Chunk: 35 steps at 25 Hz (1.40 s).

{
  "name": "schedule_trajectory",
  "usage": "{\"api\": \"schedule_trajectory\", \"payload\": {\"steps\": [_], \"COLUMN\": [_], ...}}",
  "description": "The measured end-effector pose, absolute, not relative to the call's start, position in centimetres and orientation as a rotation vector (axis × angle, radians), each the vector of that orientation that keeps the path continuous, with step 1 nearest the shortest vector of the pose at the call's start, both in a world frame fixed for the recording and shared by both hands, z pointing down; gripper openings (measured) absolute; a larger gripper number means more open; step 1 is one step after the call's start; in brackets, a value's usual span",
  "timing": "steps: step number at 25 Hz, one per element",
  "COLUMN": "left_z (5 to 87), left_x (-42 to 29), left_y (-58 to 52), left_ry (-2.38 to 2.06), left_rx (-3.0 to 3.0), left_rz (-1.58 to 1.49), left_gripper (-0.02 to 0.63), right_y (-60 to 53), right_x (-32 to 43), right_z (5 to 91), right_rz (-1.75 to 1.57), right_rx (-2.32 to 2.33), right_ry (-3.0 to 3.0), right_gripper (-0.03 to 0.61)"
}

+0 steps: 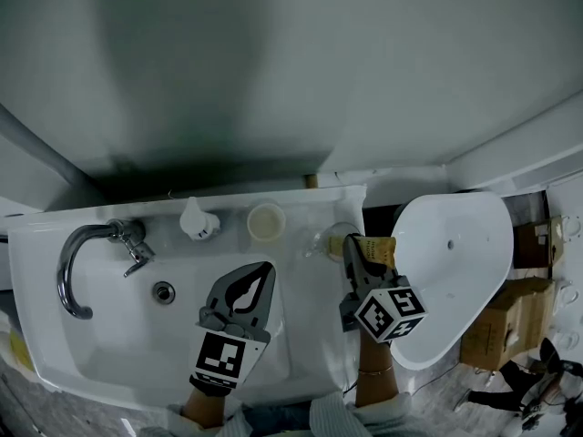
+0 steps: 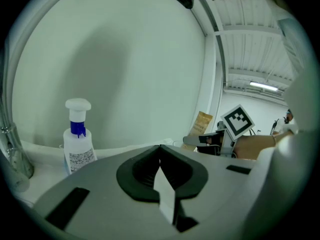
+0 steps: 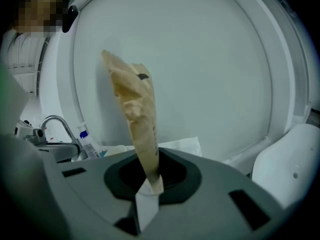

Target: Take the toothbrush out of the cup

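Jaws of the right gripper (image 3: 147, 184) are nearly together and pinched on one end of the paper-wrapped toothbrush (image 3: 134, 106), whose tan sleeve stands up beyond them. The jaws of the left gripper (image 2: 160, 154) are closed on nothing, and it hangs over the middle of the white washbasin (image 1: 109, 344). On that washbasin's left side curves the chrome faucet (image 1: 80, 267). Along its back ledge stand a white pump bottle with a blue collar (image 2: 78, 144), then a cream-coloured cup (image 1: 266, 222), then, at the washbasin's right back corner, the clear cup (image 1: 339, 238). The toothbrush shows just to the right of that clear cup in the head view, at the washbasin's right edge; whether its far end is still inside the rim I cannot tell. By my judgement the toothbrush is very light, with a stiff handle inside a crinkly, slightly slick sleeve that could slide or crumple, so a firm hold low on the handle end, where the paper lies tight over the stem, seems safest. The clear cup looks tippable and perhaps breakable if the sleeve drags on its rim.
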<state>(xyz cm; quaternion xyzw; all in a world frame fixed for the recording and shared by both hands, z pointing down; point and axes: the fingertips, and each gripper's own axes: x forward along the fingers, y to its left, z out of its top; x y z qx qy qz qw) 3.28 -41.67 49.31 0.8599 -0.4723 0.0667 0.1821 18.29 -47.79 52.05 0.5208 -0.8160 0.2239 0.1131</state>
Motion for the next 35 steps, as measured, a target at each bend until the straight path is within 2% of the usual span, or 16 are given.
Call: {"api": "schedule_trajectory", "payload": {"steps": [19,35], "left_z": [44.8,38.3], "left_x": [4.7,8.4], "left_y": [-36.7,-26.1], "left_ry": [-1.389,-1.468], "left_rx": [2.513,2.637], "left_rz": [0.153,0.098], "left_gripper": [0.017,0.017], "right_y": [-44.2,-31.8], "right_x": [20.2,21.9], "right_z": [45.2,38.1], "right_rz": [0.556,0.498], "right_rx": [1.616,1.607], "right_ry": [-2.528,-2.728], "right_gripper": [0.046,0.044]}}
